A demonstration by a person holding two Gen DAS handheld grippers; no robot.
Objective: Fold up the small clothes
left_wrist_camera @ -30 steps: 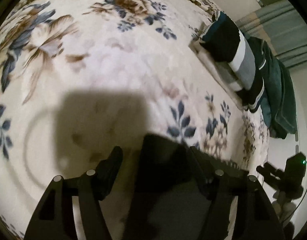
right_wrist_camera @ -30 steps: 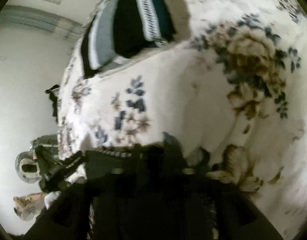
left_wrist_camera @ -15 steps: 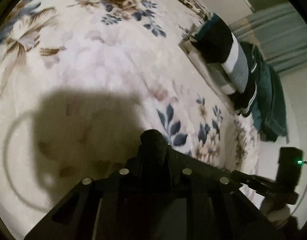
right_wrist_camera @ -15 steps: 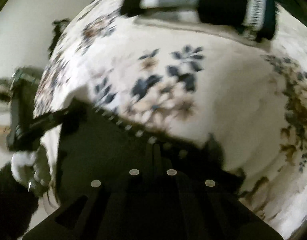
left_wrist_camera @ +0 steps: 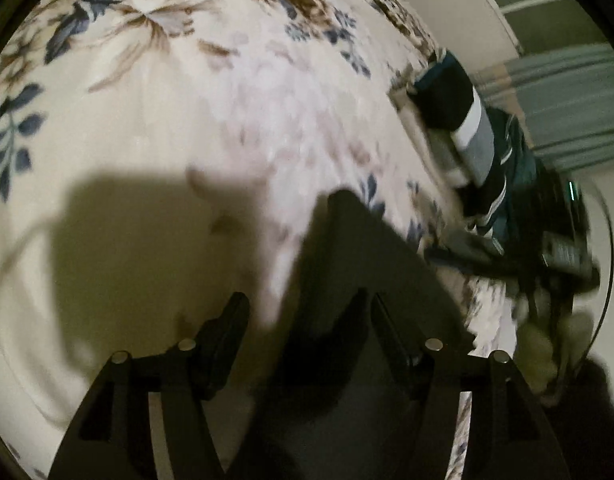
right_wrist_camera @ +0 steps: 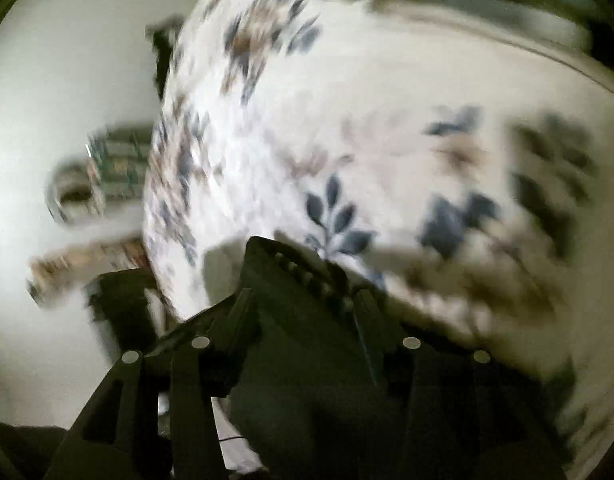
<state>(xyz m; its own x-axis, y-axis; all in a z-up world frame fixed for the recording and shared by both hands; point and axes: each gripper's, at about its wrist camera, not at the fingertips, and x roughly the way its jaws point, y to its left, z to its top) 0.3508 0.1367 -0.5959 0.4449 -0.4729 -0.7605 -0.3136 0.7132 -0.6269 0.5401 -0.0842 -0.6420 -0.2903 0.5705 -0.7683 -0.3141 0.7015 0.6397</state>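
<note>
Dark garment [left_wrist_camera: 347, 272] – soft, limp, on floral bedspread [left_wrist_camera: 227, 120] – both grippers' jaws apart, just opening, unclamped.

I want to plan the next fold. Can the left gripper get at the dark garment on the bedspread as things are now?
Probably yes. The left gripper has just reopened, and the dark garment already lies between its fingers with nothing over it.

Matt black cloth garment [left_wrist_camera: 359, 264], soft floral bedspread [left_wrist_camera: 227, 120]

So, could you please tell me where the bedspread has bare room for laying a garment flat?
The floral bedspread is bare ahead of the left gripper, left of the dark garment. It is crowded by the folded stack at the right edge.
</note>
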